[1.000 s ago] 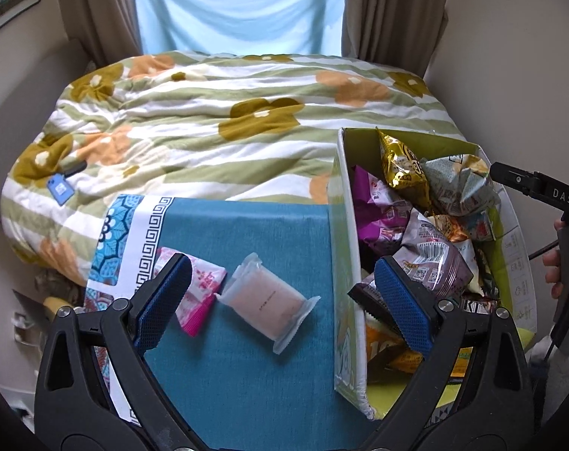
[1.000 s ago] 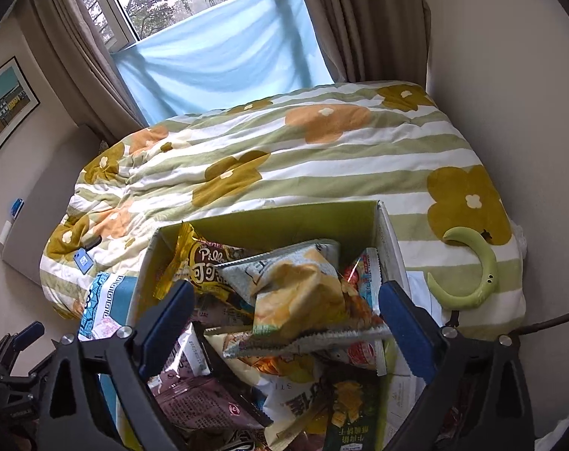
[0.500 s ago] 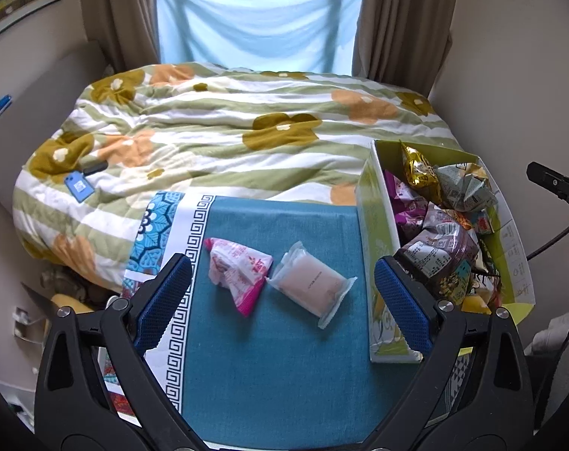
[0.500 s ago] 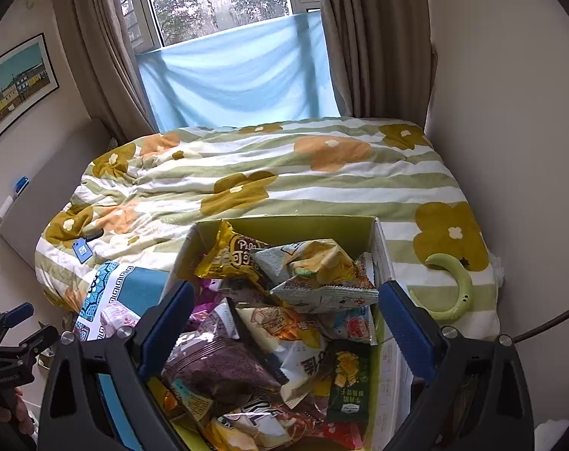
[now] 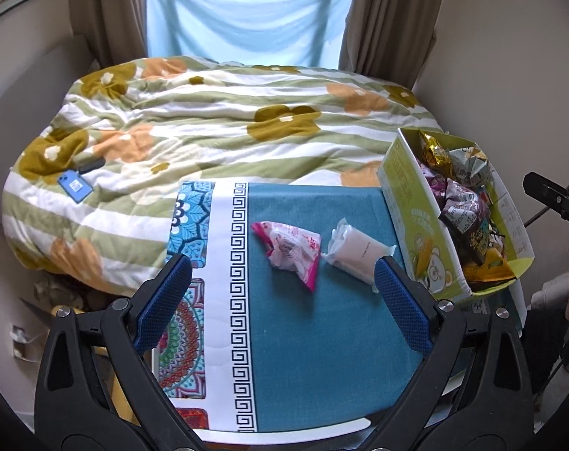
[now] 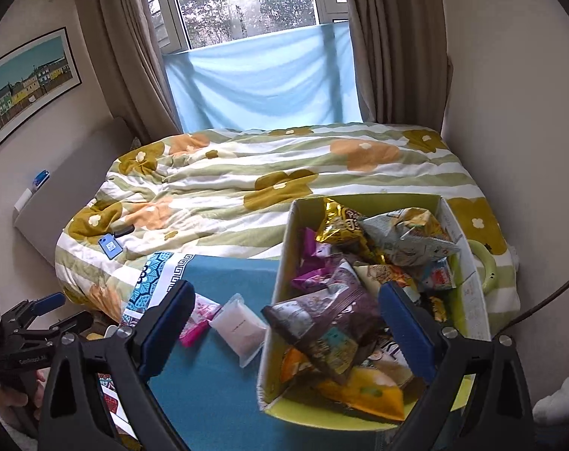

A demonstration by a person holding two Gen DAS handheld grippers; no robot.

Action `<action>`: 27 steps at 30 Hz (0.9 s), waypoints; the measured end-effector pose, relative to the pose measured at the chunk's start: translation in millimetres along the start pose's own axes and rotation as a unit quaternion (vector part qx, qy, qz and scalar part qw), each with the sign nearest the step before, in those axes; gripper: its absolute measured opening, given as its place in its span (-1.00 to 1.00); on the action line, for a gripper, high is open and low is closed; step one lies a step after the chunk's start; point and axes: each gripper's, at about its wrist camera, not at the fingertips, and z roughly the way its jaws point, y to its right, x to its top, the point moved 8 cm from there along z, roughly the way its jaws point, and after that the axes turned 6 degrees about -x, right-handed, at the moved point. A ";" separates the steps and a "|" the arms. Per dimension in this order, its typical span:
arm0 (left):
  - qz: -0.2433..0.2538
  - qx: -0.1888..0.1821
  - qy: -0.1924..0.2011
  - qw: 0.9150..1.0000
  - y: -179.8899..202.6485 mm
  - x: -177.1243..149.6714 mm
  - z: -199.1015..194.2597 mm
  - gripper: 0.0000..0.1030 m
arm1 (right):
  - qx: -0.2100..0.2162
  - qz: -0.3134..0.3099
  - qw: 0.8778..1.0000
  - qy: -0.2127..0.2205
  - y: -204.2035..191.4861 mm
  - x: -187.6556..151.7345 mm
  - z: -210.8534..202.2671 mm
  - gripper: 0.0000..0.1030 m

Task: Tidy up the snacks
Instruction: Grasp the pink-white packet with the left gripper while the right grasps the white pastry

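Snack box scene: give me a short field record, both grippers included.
box: green carton, open top, heaped with snack bags, on the teal cloth
out of box: pink pack and white pack, side by side on the cloth, left of the box
left gripper: open, empty, above the cloth
right gripper: open, empty, above the box
background: bed with floral quilt

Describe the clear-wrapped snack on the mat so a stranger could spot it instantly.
Find the teal mat beside the green snack box. Two packets lie on it; take the one nearer the box, the clear-wrapped pale block, plain and whitish, unlike the crumpled pink packet beside it.
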 end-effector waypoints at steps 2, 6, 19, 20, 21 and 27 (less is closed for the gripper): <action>0.006 -0.012 -0.008 1.000 -11.8 2.1 5.6 0.89 | 0.000 -0.002 1.000 -0.002 -19.5 -6.2 -0.1 0.89; 0.025 -0.040 -0.023 0.999 -29.1 6.4 24.1 0.89 | -0.008 0.012 1.000 -0.014 -50.2 -22.9 8.4 0.89; 0.033 -0.122 -0.087 0.988 -38.8 -4.9 142.4 0.89 | -0.099 0.158 0.981 -0.046 -98.0 -96.6 74.4 0.89; 0.033 -0.125 -0.094 0.987 -37.6 -6.6 153.6 0.89 | -0.103 0.172 0.979 -0.044 -98.7 -100.5 79.4 0.89; 0.032 -0.128 -0.099 0.986 -36.6 -9.0 163.5 0.89 | -0.106 0.183 0.976 -0.042 -99.7 -103.7 84.3 0.89; 0.031 -0.148 -0.126 0.980 -30.6 -25.8 211.4 0.88 | -0.142 0.226 0.963 -0.035 -91.2 -119.1 118.7 0.89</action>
